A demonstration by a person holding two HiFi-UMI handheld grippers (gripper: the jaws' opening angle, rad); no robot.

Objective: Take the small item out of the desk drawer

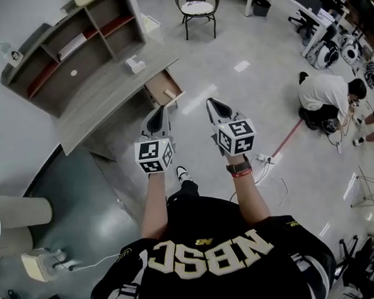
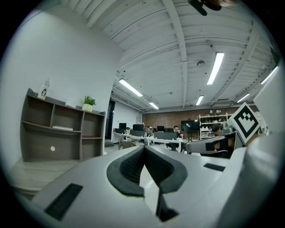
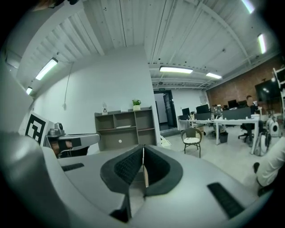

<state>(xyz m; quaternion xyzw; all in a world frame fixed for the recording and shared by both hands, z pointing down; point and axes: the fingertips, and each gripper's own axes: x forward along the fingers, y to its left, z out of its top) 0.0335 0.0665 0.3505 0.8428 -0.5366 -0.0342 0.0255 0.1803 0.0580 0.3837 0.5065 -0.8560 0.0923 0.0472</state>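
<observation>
Both tools are held out at chest height, short of the work. The left tool (image 1: 161, 110) has its jaws pressed together with nothing between the pads, and the right tool (image 1: 211, 103) is closed and empty too.

The drawer (image 1: 158, 84) stands pulled out of the table (image 1: 108, 100), below and ahead of the left tool's tip and off to the left of the right tool's line. A small pale item (image 1: 169, 94), block-like as far as I can tell, lies inside near the drawer's front edge.

To my eye the step in hand is the approach, and nothing is gripped yet. To do it well, I'd pick one tool, the left being better lined up. Spread its jaws before the tip drops into the drawer, then come down from above, clear of the drawer's front. Straddle the item across its narrow side and close only once both pads flank it. The other tool should hang back, clear of the drawer.
</observation>
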